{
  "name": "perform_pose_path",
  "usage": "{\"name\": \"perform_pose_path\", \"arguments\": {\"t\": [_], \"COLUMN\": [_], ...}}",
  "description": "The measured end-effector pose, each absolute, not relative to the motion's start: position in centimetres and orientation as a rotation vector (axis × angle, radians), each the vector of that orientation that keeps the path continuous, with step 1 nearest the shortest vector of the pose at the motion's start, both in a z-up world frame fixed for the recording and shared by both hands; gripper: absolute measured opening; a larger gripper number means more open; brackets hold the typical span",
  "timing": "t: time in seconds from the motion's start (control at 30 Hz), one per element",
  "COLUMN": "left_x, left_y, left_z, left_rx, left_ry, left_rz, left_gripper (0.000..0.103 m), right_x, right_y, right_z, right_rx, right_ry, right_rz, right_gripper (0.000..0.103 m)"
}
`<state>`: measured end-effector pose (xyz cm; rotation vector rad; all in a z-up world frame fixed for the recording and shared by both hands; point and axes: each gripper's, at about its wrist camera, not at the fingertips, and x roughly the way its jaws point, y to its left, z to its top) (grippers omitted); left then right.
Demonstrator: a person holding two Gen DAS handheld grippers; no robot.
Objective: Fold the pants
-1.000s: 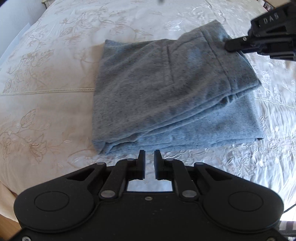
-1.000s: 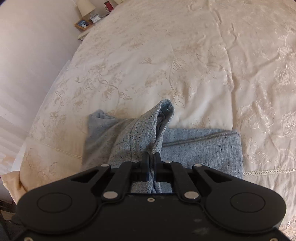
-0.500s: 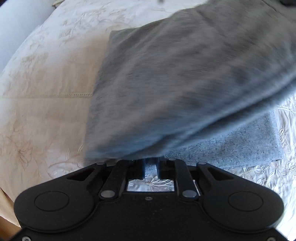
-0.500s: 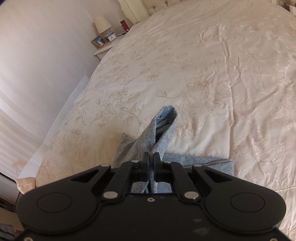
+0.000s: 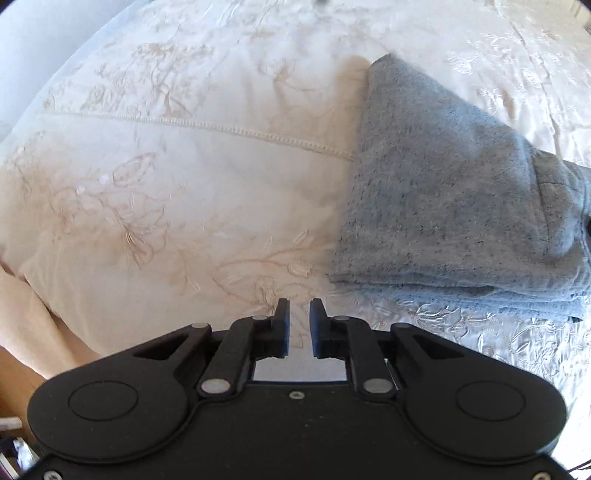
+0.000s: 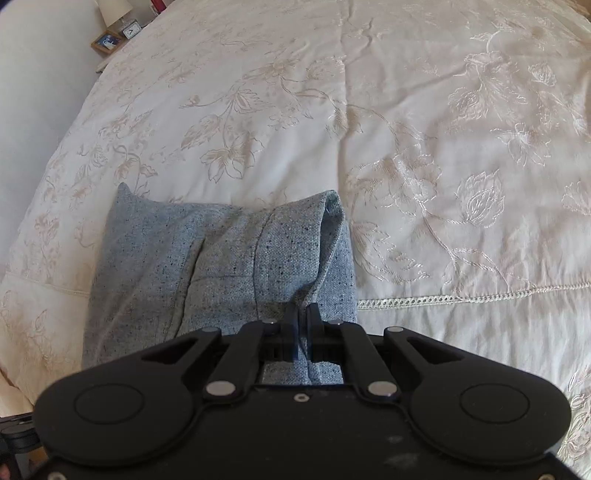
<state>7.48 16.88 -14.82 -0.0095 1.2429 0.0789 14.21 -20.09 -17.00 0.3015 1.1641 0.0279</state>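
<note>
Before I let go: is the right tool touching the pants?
Touching. The right wrist view shows the right tool shut on a fold of the pants.

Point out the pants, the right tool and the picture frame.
pants (image 6: 229,266): right wrist view, on the grey top fold.
right tool (image 6: 302,317): right wrist view, between its fingertips, shut on the pants.
picture frame (image 6: 106,41): right wrist view, on its glass.

Home bedroom — embroidered bedspread (image 6: 406,147), bedside lamp (image 6: 112,9).
</note>
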Motion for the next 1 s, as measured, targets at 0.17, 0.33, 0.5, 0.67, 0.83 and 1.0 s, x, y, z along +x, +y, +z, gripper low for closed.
{"name": "perform_pose_path", "arguments": {"t": [0.17,0.33,0.5,0.67,0.83,1.0], "left_x": [12.3,18.1,22.3,23.5,23.6,23.4], "left_y": [13.7,10.2,7.9,7.5,7.1,6.9], "left_z": [-11.1,-12.0,-16.6,-20.5,-20.6,-20.8], "left_rx": [0.036,-0.008,0.028,0.092,0.109,0.117], "left_ry": [1.129,1.149,1.265,1.325,1.338,1.334], "left_rz": [-0.003,-0.06,-0.04,-0.042,-0.042,-0.042], "left_gripper": [0.028,0.036,0.036,0.051,0.052,0.052], "right_x": [14.3,14.9,17.0,18.4,18.0,18.1], "right_y": [-20.3,-18.2,-16.0,-14.4,-13.4,-13.5], "right_z": [-15.9,-12.9,-14.7,-19.5,-20.8,-20.9], "right_rx": [0.271,0.203,0.169,0.078,0.029,0.048], "right_ry": [1.142,0.998,1.033,1.168,1.144,1.143], "right_rz": [-0.076,-0.032,0.006,-0.032,-0.045,-0.057], "right_gripper": [0.014,0.025,0.025,0.03,0.033,0.033]}}
